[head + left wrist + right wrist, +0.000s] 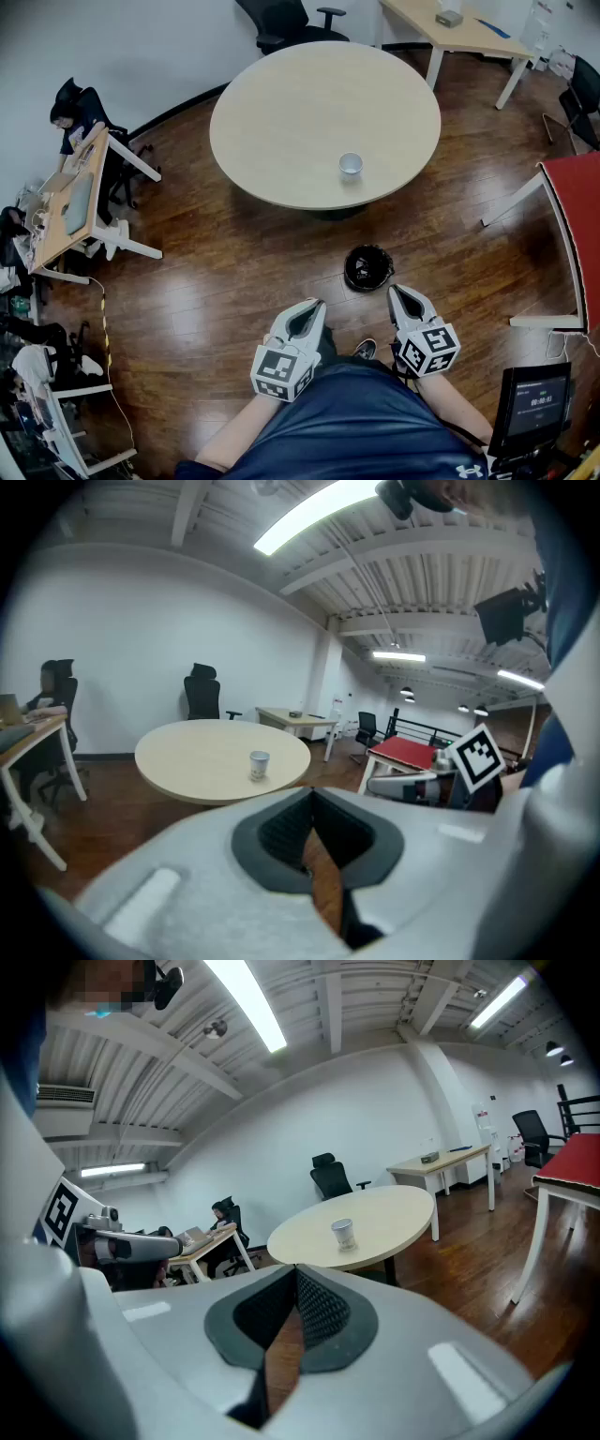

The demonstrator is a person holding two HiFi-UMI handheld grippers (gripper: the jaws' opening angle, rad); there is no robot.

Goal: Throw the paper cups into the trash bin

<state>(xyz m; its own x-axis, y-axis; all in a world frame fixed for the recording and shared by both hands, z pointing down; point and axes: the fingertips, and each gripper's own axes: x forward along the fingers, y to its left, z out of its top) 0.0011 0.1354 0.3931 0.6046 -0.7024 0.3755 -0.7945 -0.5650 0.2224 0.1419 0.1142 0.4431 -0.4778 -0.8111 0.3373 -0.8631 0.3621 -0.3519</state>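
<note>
One white paper cup stands upright near the front edge of the round beige table. On the wooden floor just in front of the table sits a black trash bin. Both grippers are held close to the person's body, short of the bin and pointing toward it. My left gripper is shut with nothing in it, and so is my right gripper. In the left gripper view the cup shows far beyond the closed tips. The right gripper view likewise has the cup well past its tips.
A red-topped table stands at the right and a screen on a stand at the lower right. Desks with a seated person line the left wall. Another desk and office chairs stand behind the round table.
</note>
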